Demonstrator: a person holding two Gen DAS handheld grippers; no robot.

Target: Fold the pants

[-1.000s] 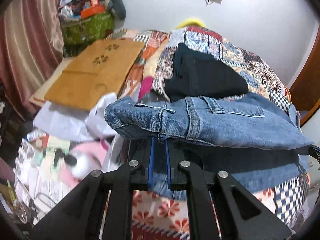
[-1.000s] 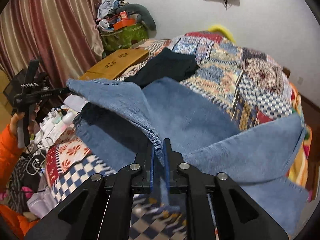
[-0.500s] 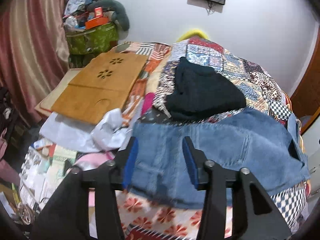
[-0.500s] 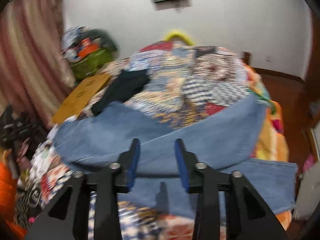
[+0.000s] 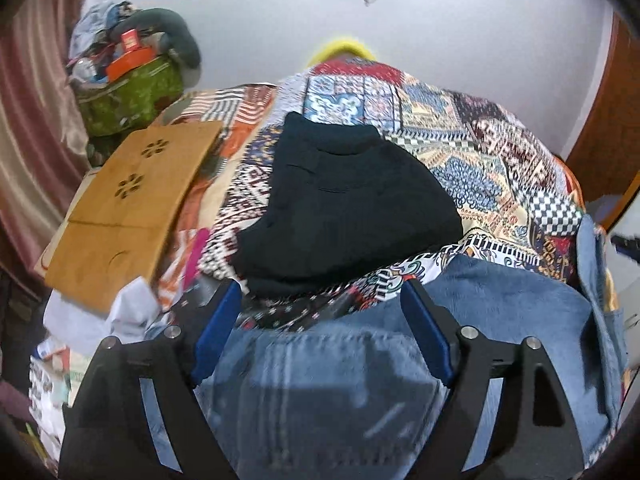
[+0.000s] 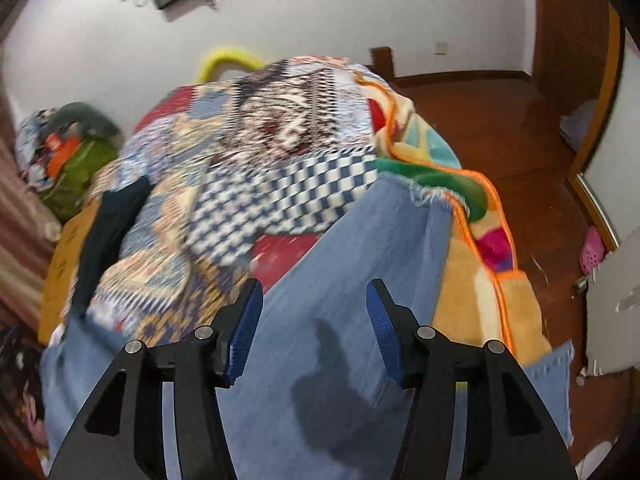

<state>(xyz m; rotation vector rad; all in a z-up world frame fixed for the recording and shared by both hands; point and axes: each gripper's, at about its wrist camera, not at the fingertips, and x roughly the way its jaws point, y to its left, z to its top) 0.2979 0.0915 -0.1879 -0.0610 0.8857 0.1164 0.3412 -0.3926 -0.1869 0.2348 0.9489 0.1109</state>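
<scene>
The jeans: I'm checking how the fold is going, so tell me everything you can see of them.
The jeans are light blue denim, faded, with a frayed hem at a leg end. They lie spread on the patchwork bedspread, not yet a compact bundle; one leg runs toward the bed's far edge in the right wrist view. Both the left tongs and the right tongs are open above the cloth, gripping nothing. A folded black garment lies just beyond them. Motion blur hides seams and pockets.
</scene>
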